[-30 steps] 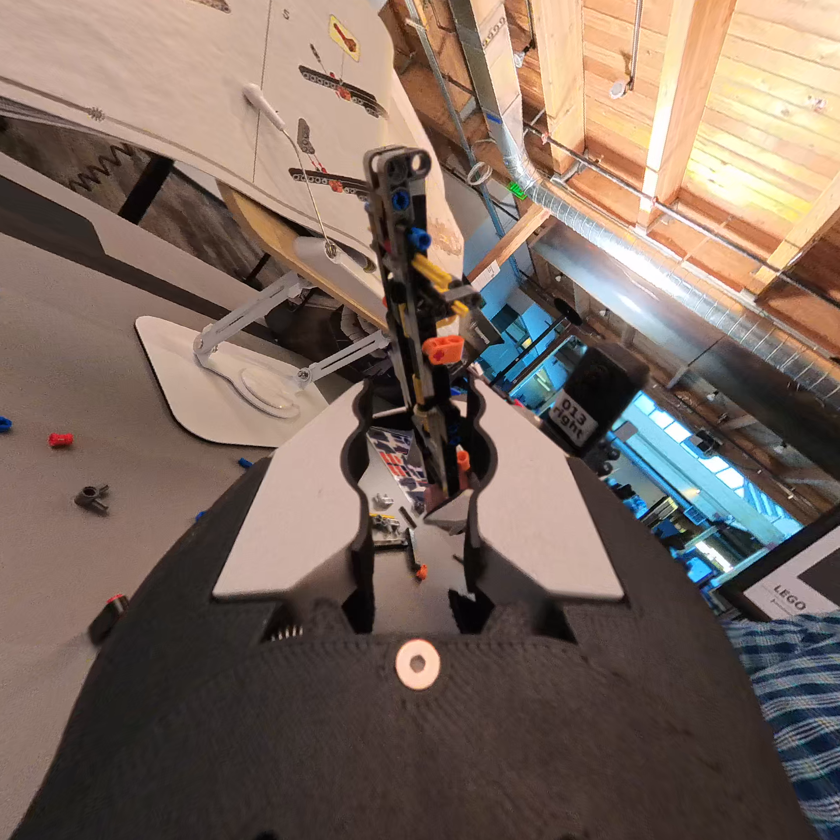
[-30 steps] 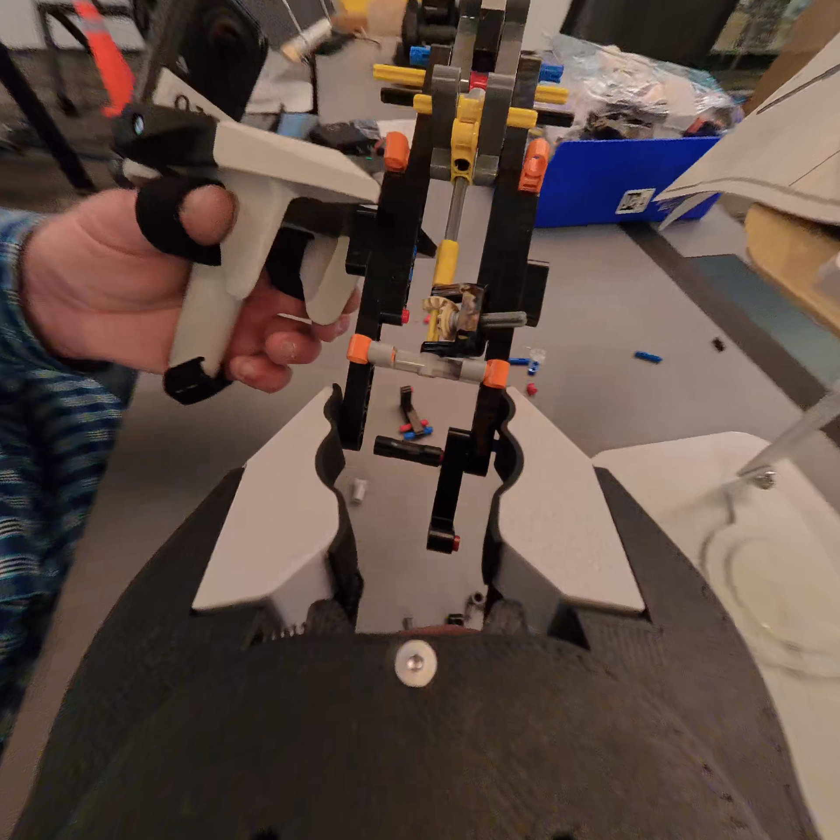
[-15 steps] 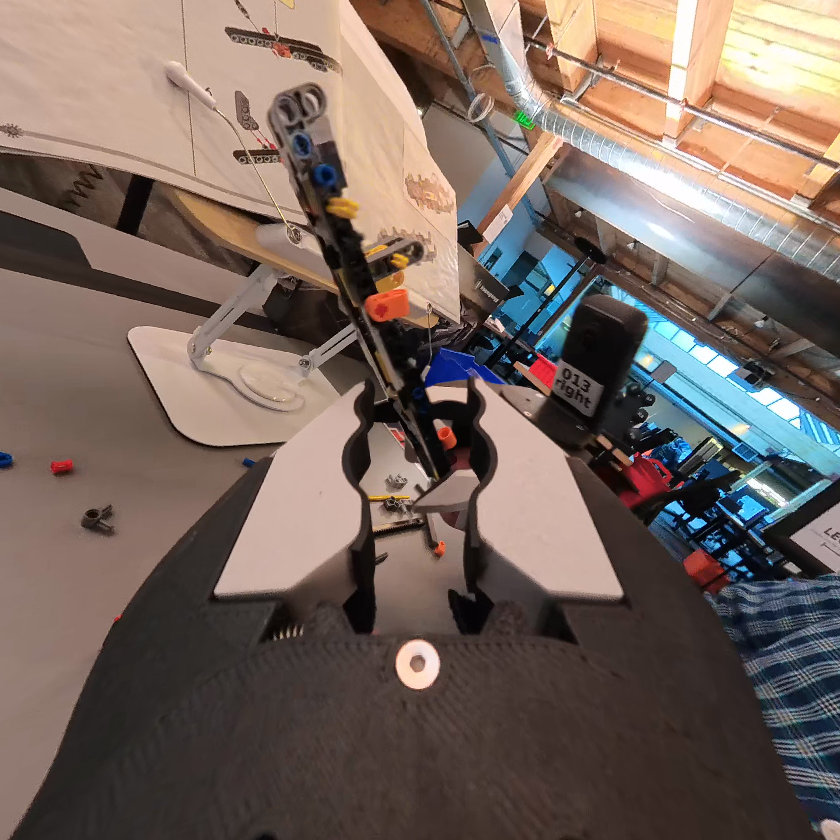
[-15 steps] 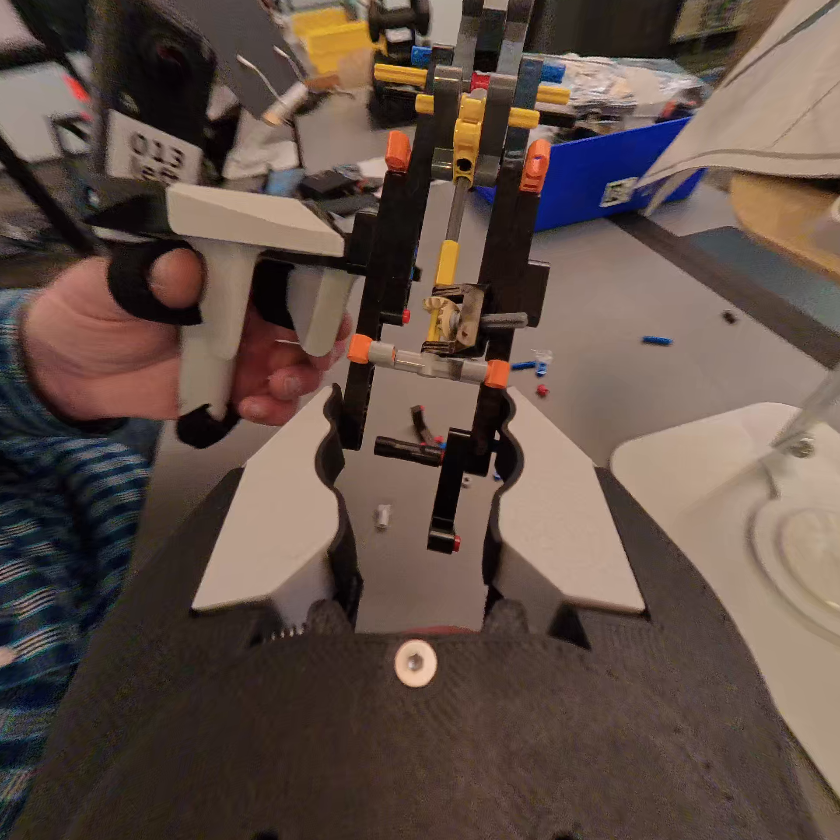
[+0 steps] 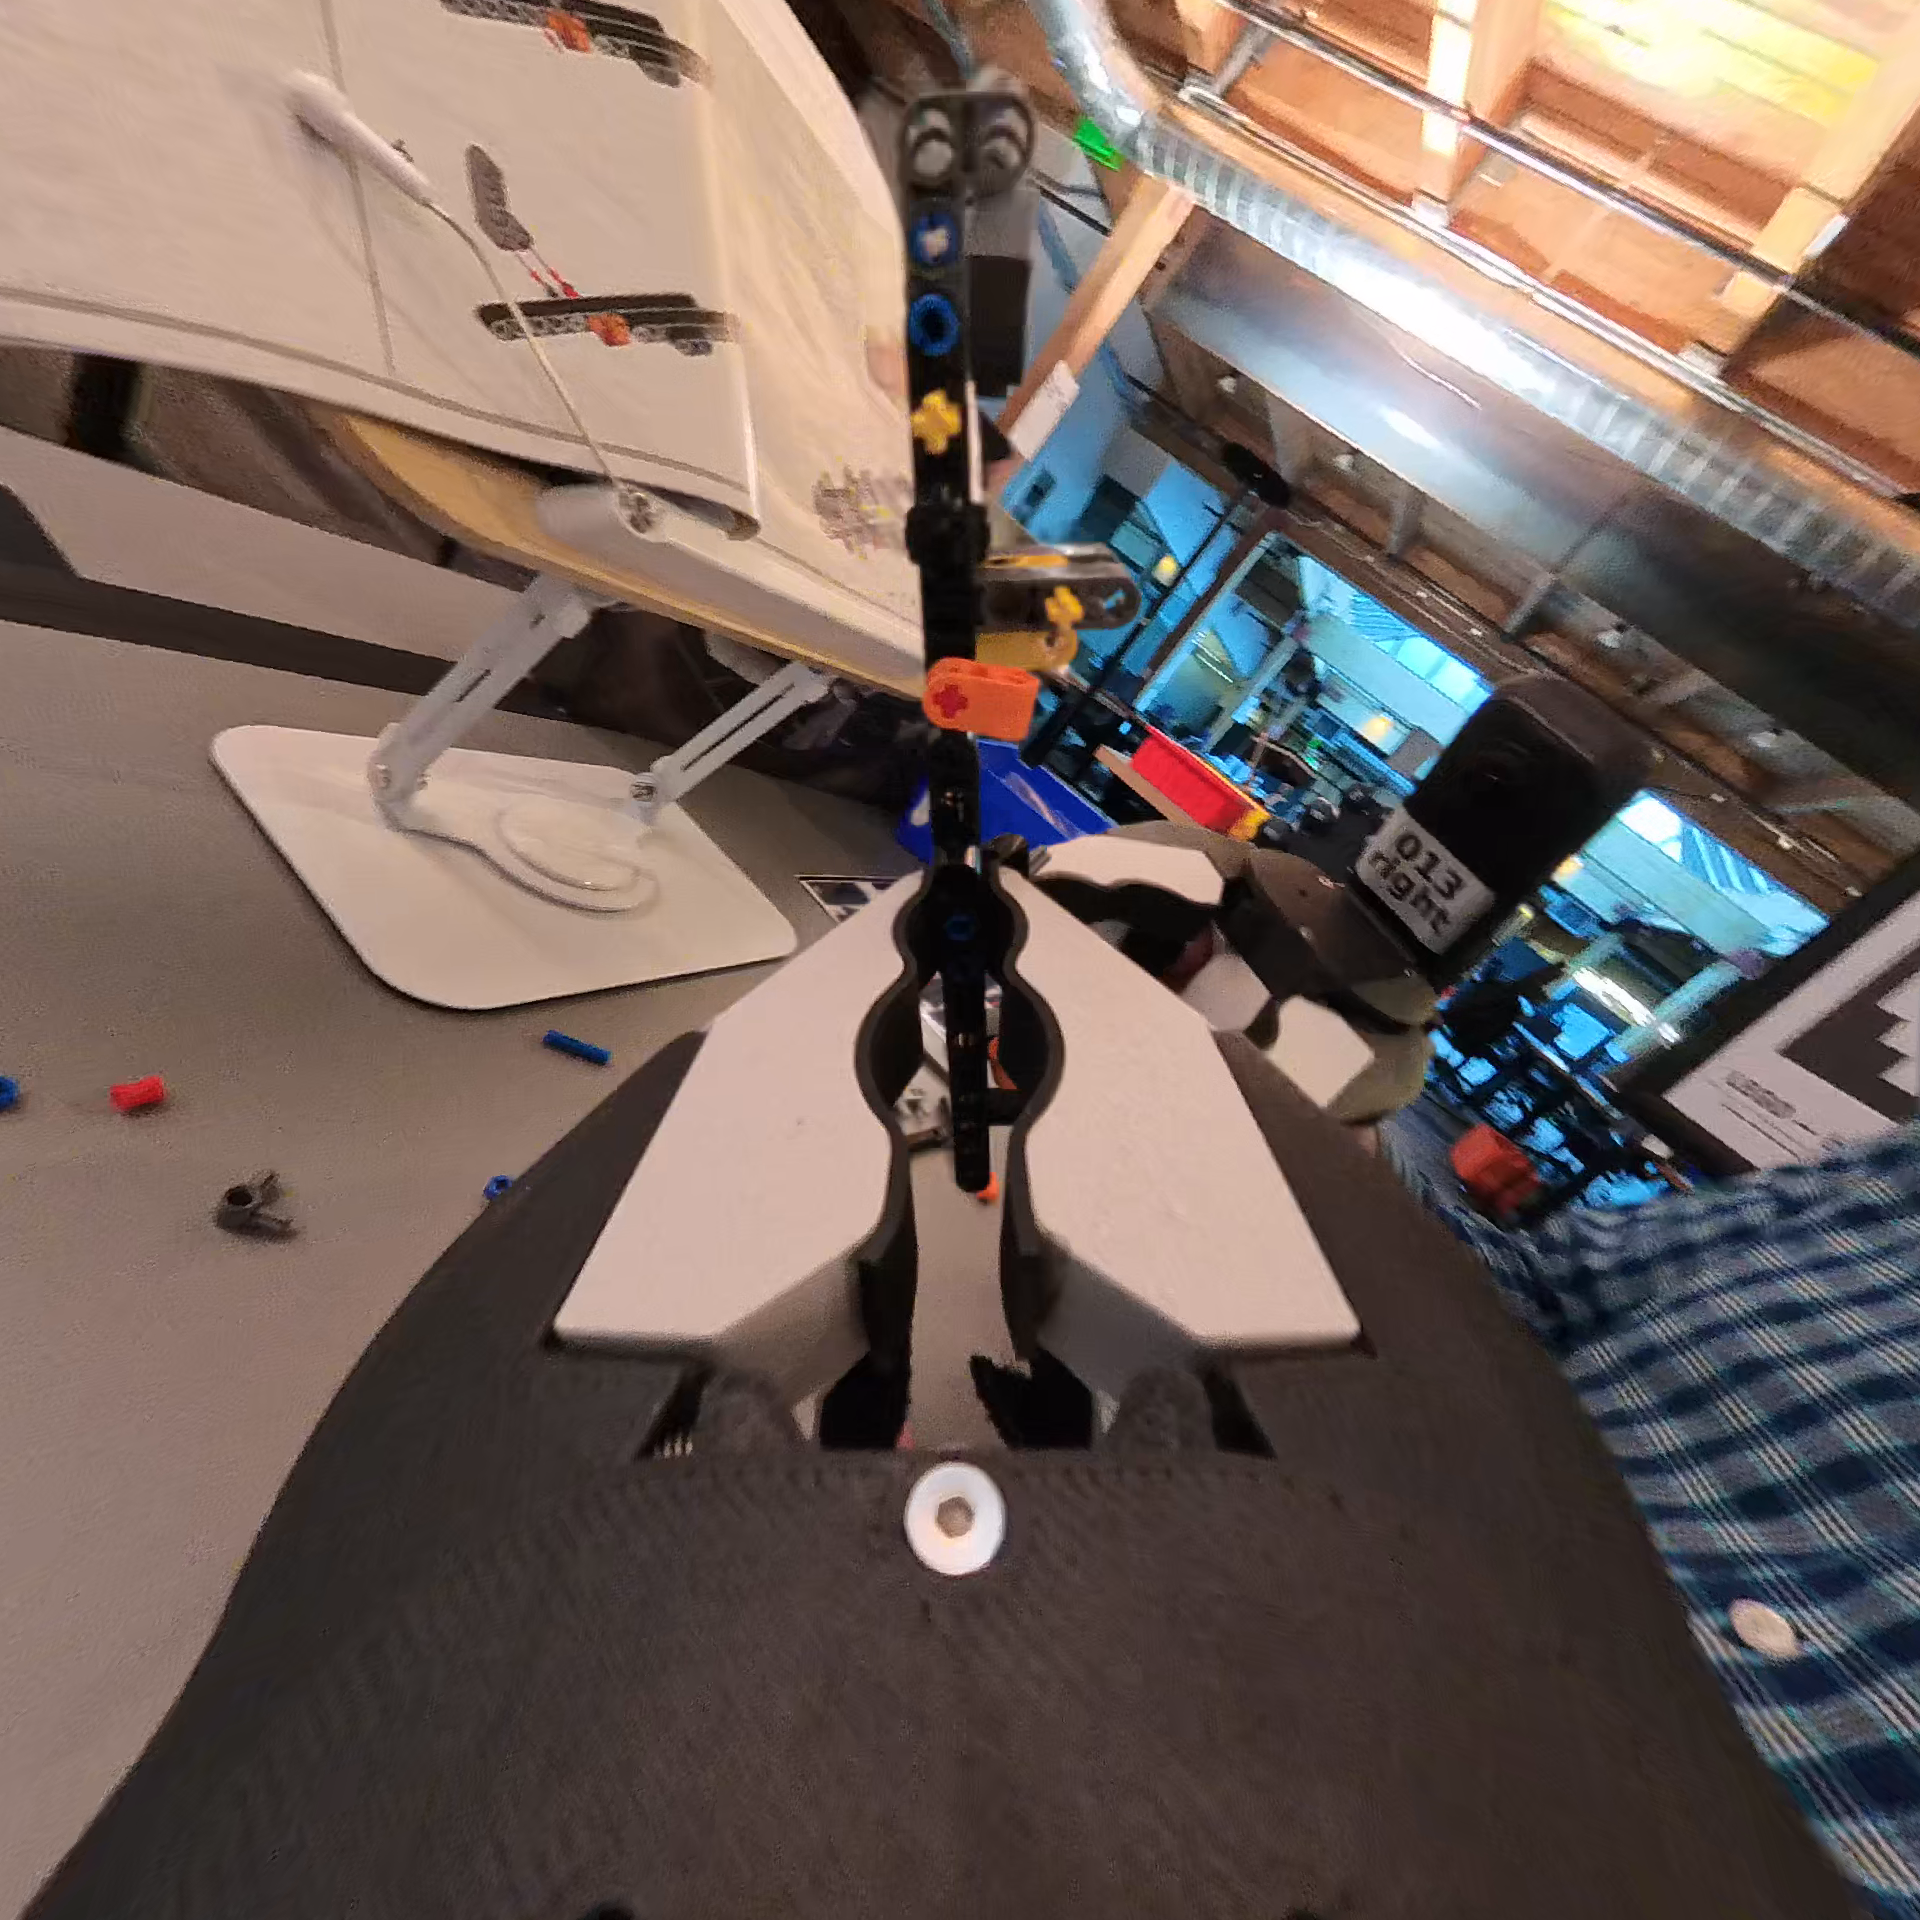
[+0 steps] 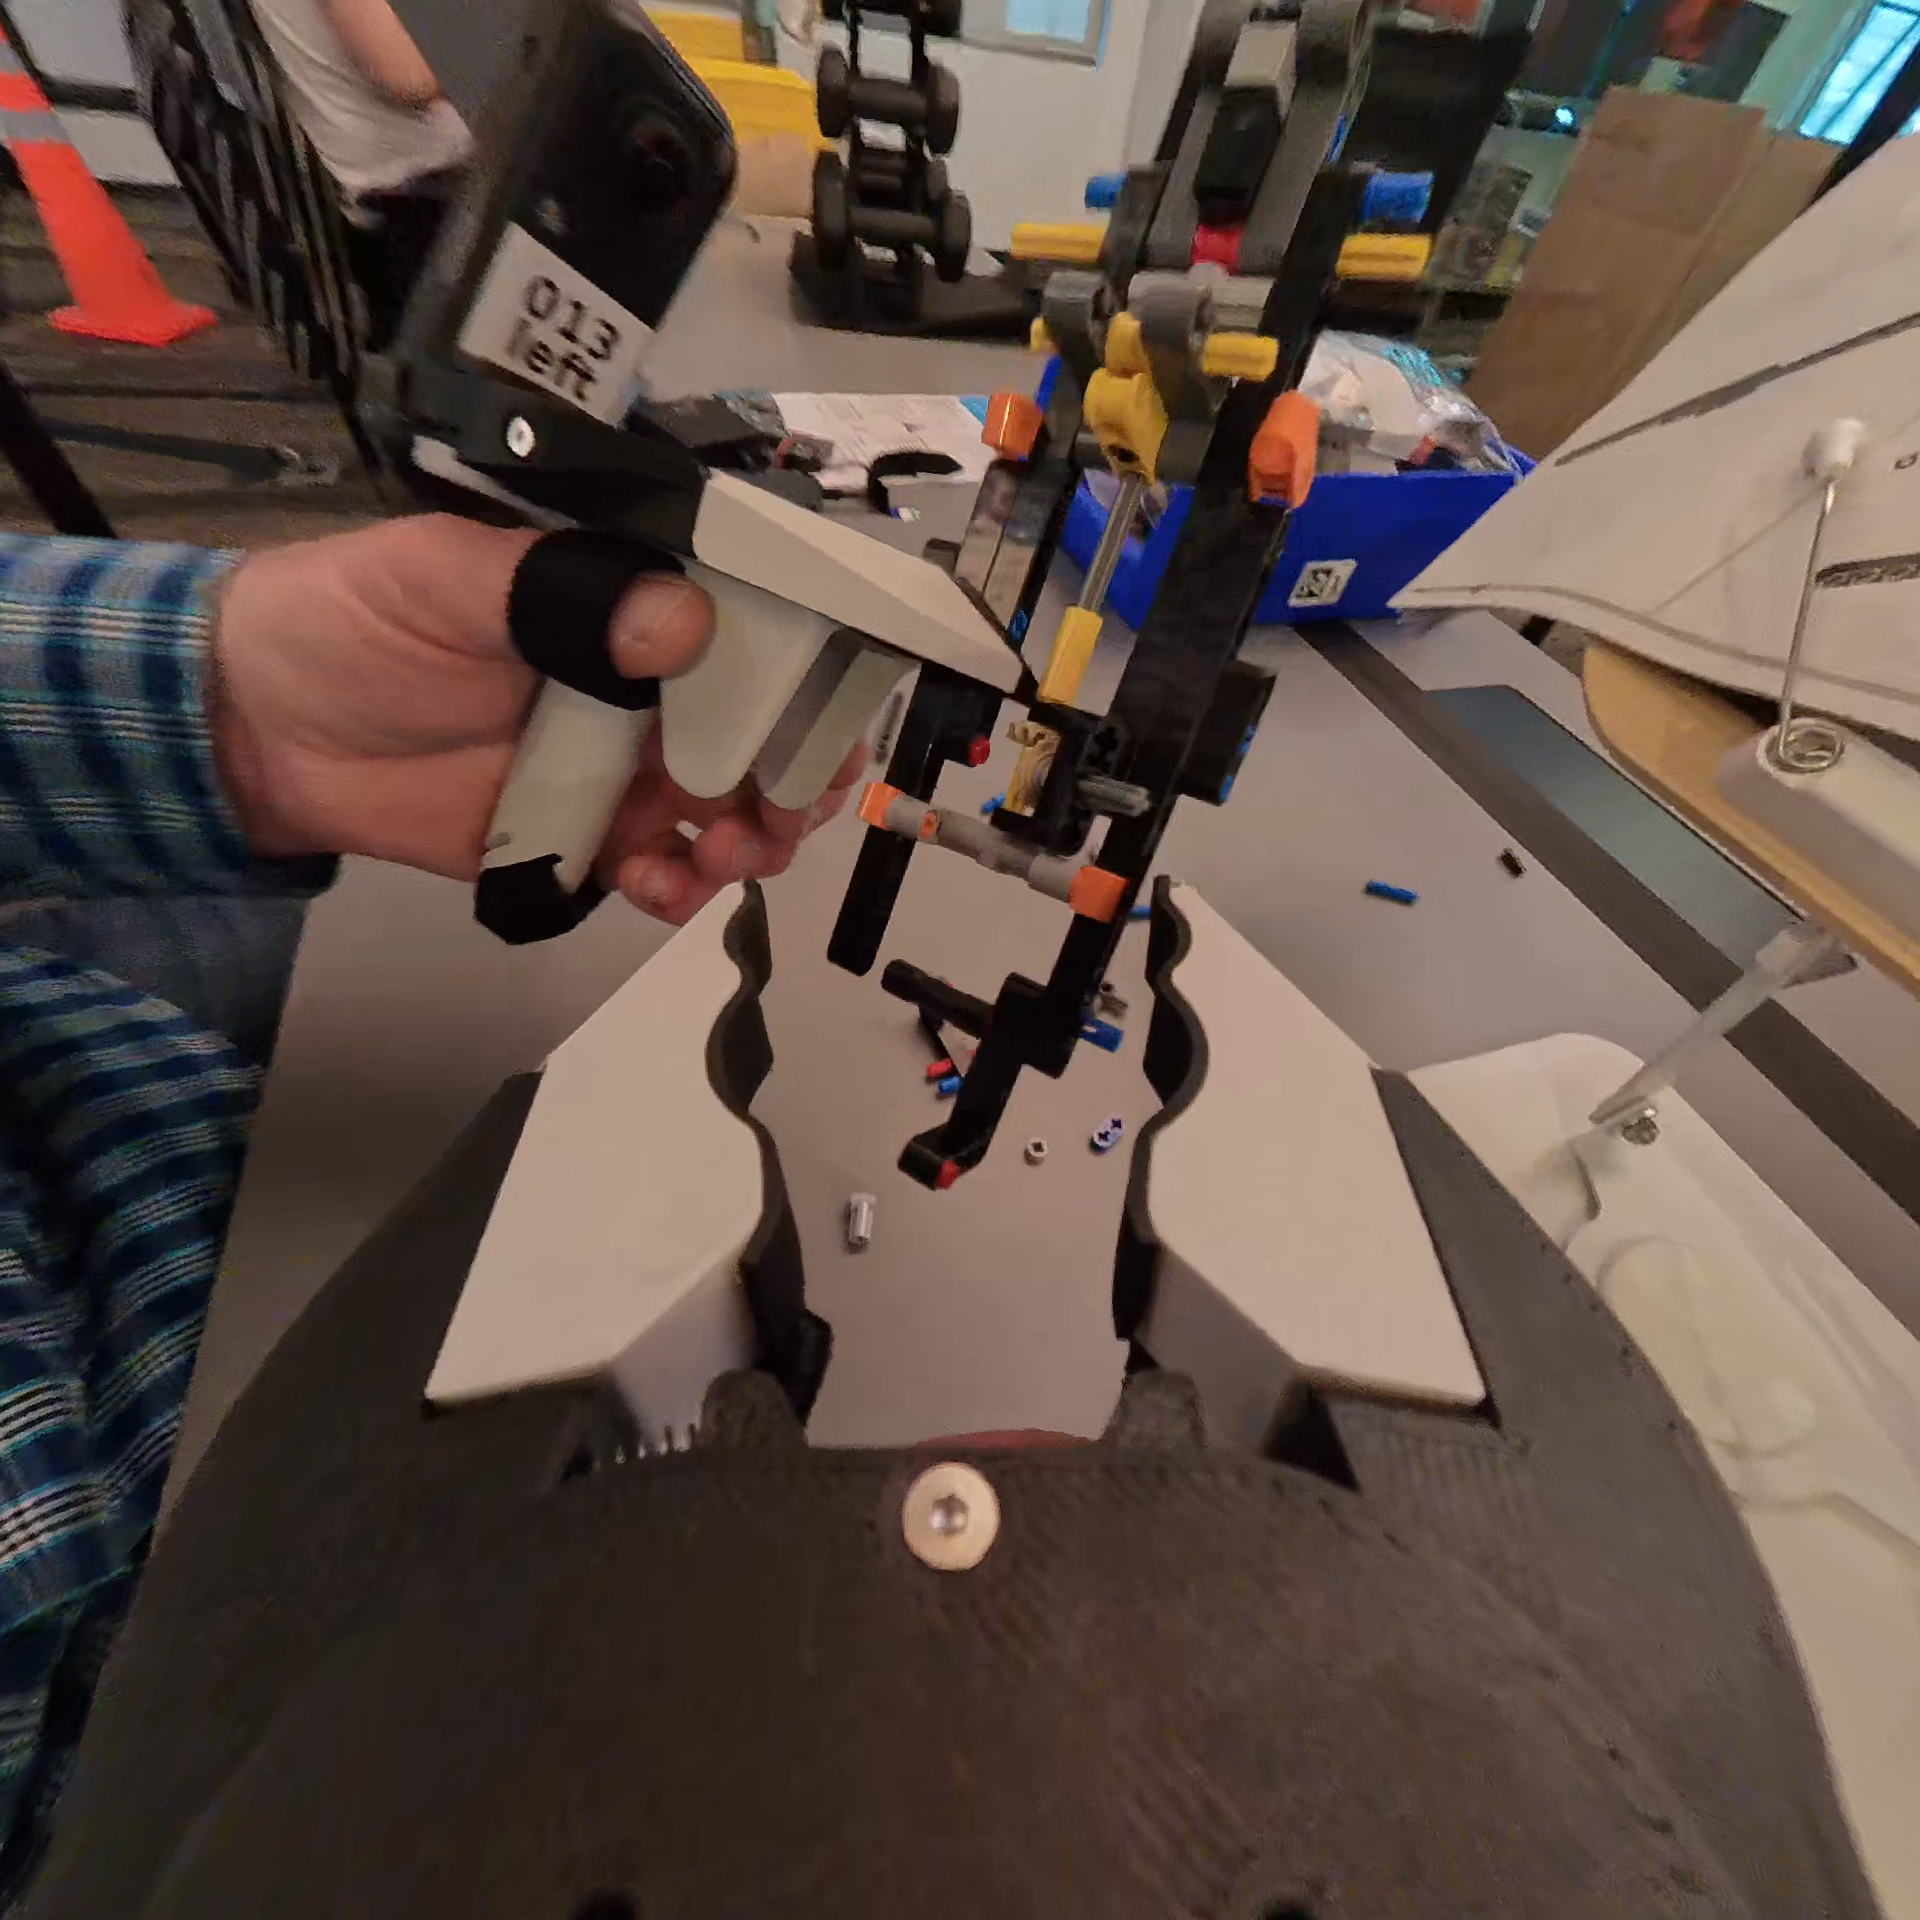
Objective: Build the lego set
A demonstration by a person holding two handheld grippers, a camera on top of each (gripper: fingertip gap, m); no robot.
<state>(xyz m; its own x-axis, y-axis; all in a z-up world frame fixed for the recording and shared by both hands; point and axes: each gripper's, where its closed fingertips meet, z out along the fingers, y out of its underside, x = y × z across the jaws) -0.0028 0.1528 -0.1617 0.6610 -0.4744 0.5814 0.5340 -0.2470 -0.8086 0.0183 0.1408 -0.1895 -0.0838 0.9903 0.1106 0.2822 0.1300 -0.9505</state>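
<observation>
Now my left gripper (image 5: 958, 914) has its jaws pinched onto the black side beam of the lego frame (image 5: 951, 582), holding it edge-on and nearly upright; half a second ago that beam leaned away to the left, so I have swung it straight. My right gripper (image 6: 956, 1023) has let go: a second ago its jaws sat against the frame's two lower beams, and now they stand wide apart with the frame's (image 6: 1101, 665) bottom arm hanging free between them, touching neither side. I judge the frame has been handed to the left alone, which frees the right to fetch the next piece.

Below the frame, on the grey tabletop (image 6: 1351, 790), lie loose parts: a small grey connector (image 6: 858, 1218) nearest me, a blue pin (image 6: 1108, 1132) just right of the frame's tip, and another blue pin (image 6: 1390, 890) farther right. That stretch is open enough for the right jaws to drop onto.

Right of the frame, the white stand base (image 6: 1621, 1195) and the tilted instruction sheet (image 6: 1704, 499) crowd that side, so swinging rightward is tight. Behind the frame sits a blue bin (image 6: 1371, 540).
</observation>
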